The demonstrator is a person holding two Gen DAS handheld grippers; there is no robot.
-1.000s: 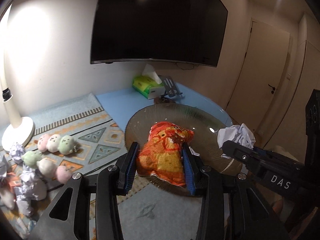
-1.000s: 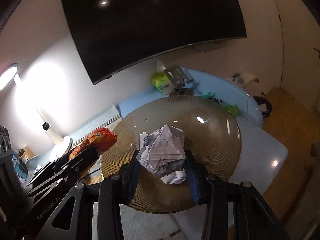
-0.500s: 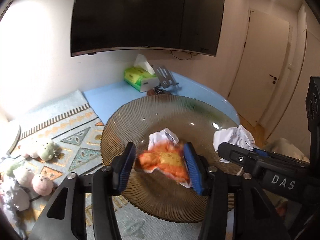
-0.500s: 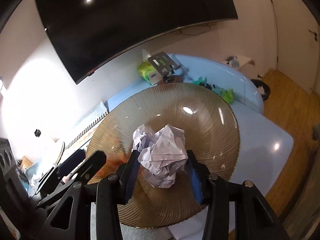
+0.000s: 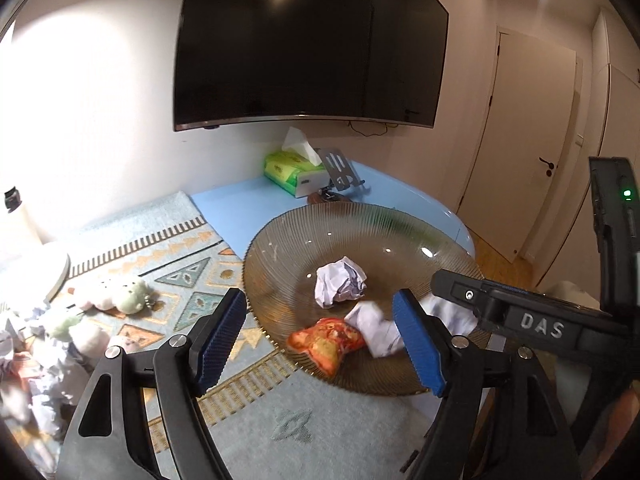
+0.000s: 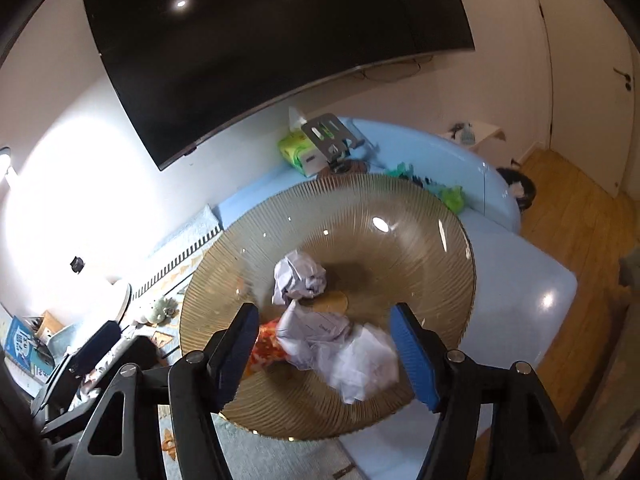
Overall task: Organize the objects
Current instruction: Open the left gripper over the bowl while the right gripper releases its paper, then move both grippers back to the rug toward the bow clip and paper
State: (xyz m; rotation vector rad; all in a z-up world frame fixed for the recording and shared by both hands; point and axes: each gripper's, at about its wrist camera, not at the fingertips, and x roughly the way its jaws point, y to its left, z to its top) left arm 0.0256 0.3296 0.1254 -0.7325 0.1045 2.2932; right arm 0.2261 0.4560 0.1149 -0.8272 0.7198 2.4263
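Two hand-held grippers: left (image 5: 320,336) and right (image 6: 324,348), jaws opening, holding nothing.
Dropped paper (image 6: 352,356): in the plate (image 6: 400,216), below the right one.

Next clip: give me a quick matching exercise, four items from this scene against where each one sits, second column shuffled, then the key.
Items:
1. orange snack bag
2. tissue box
3. plush toys
4. television

Places:
A. on the patterned mat, left of the glass plate
B. mounted on the wall
C. in the glass plate, near its front rim
D. on the blue table, behind the glass plate

Pairs: 1-C, 2-D, 3-A, 4-B
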